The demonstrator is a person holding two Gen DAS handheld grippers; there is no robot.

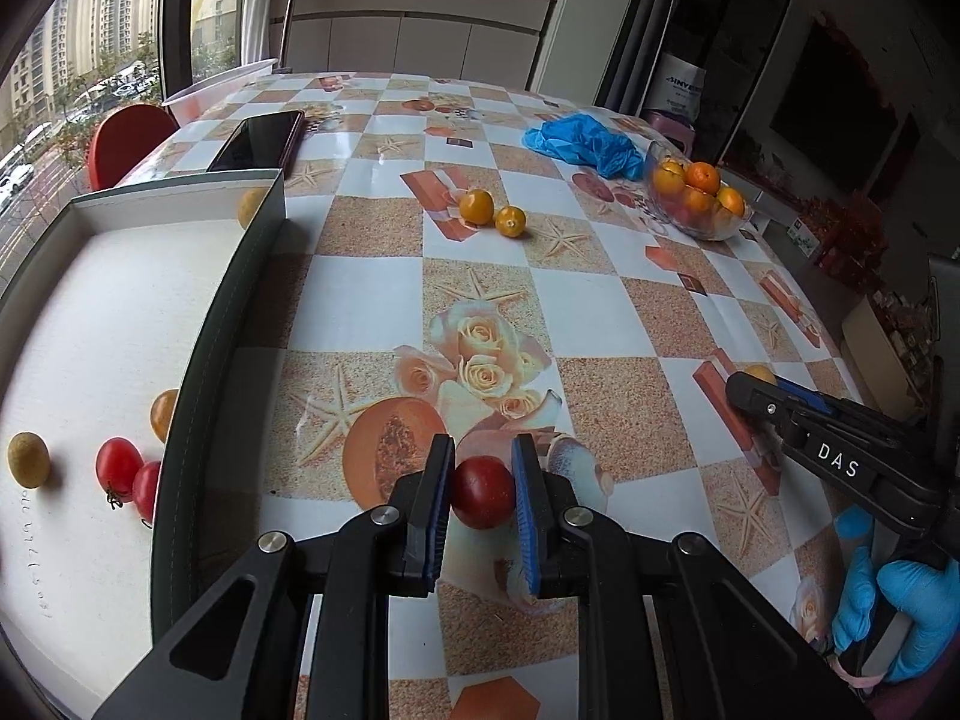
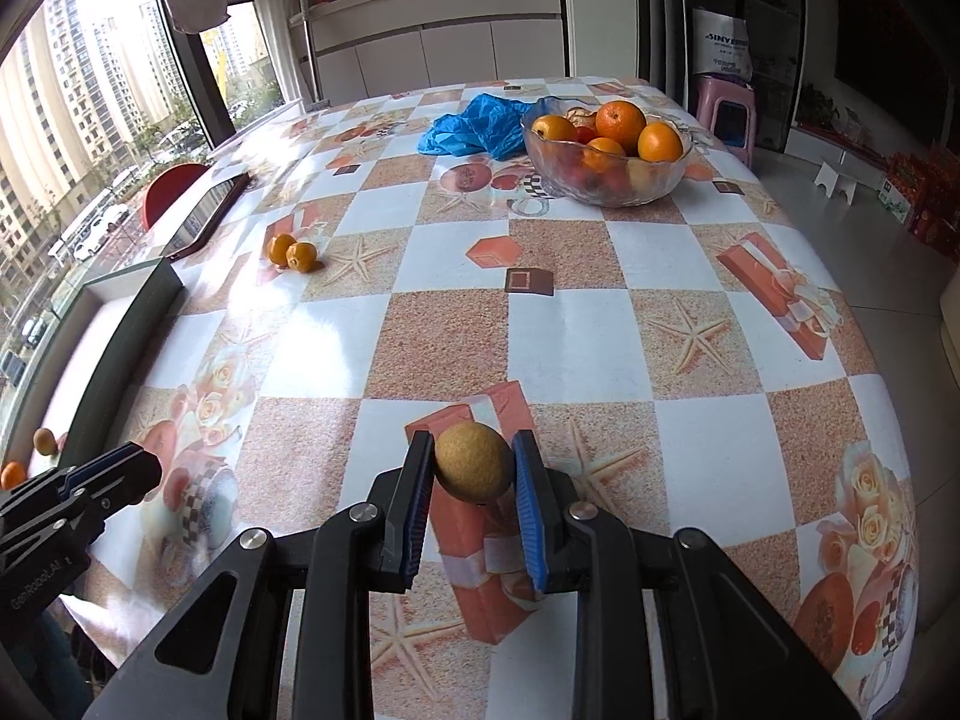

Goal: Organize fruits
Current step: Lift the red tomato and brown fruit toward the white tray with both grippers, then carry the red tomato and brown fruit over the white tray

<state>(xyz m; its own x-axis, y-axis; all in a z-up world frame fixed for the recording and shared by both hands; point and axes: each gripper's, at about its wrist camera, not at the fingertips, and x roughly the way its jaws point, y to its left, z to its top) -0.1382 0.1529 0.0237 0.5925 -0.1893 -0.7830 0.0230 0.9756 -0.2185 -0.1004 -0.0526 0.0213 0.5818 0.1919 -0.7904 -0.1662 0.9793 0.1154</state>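
Note:
My left gripper [image 1: 482, 489] is shut on a red cherry tomato [image 1: 483, 491], just right of the white box [image 1: 90, 324]. The box holds two red tomatoes [image 1: 119, 468], a tan longan [image 1: 27, 459] and small yellow fruits [image 1: 163, 414]. My right gripper [image 2: 474, 468] is shut on a tan round longan [image 2: 474, 461] over the table; it also shows in the left wrist view [image 1: 756, 393]. Two small orange fruits [image 1: 489, 213] lie loose on the tablecloth, also in the right wrist view [image 2: 292, 252].
A glass bowl [image 2: 606, 186] of oranges stands at the far right beside a crumpled blue glove [image 2: 474, 126]. A dark phone [image 1: 258, 141] lies behind the box. A red chair back [image 1: 129, 141] shows past the table's left edge. The left gripper [image 2: 114, 474] appears at lower left.

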